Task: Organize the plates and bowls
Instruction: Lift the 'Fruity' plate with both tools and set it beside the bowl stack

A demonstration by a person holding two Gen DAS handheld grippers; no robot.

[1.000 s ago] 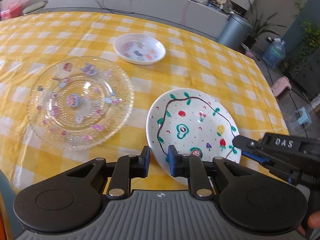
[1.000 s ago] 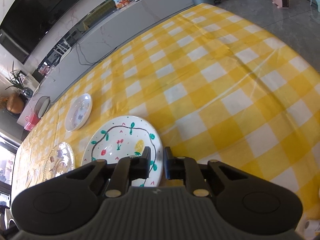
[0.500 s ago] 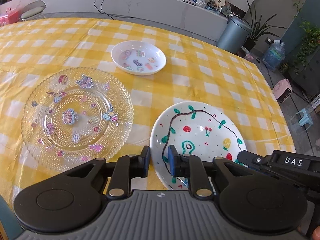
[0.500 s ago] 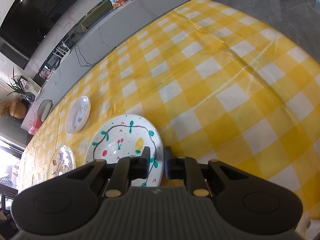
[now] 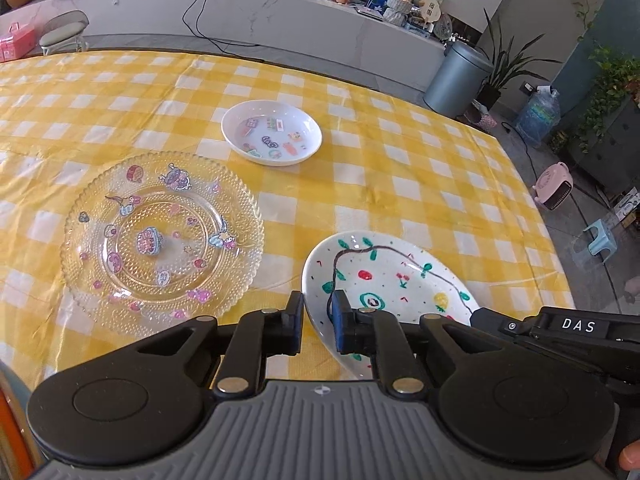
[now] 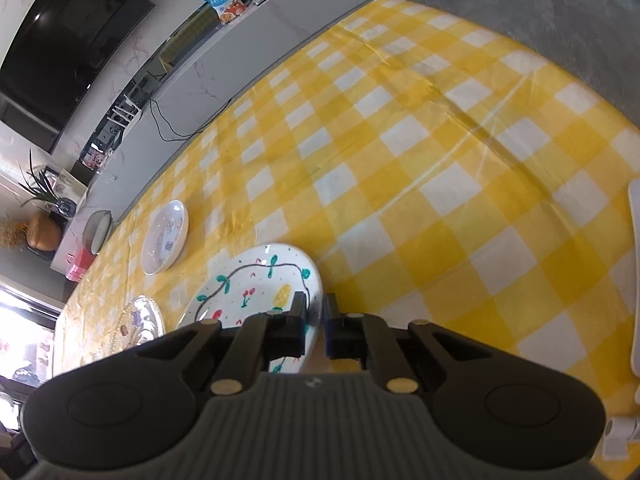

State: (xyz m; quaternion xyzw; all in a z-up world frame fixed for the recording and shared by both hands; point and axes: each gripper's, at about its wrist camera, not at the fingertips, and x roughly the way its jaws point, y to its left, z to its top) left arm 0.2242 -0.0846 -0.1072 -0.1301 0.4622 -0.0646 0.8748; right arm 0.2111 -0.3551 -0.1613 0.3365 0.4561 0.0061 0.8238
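A white plate painted with fruit and a vine (image 5: 384, 280) is gripped at both sides and looks tilted above the yellow checked tablecloth (image 5: 400, 160). My left gripper (image 5: 318, 320) is shut on its left rim. My right gripper (image 6: 315, 324) is shut on its right rim; the plate (image 6: 256, 280) also shows there. A clear glass plate with stickers (image 5: 160, 236) lies to the left. A small white bowl with stickers (image 5: 272, 132) sits farther back; it also shows in the right wrist view (image 6: 166, 236).
A grey bin (image 5: 456, 76), potted plants and a water bottle (image 5: 538, 114) stand beyond the table's far right edge. A long grey counter (image 5: 260, 24) runs behind the table. A white object (image 6: 634, 272) lies at the right edge of the right wrist view.
Both grippers have kept their hold on the painted plate and drawn back and up. The plate sits lower in the left wrist view and now looks tilted.
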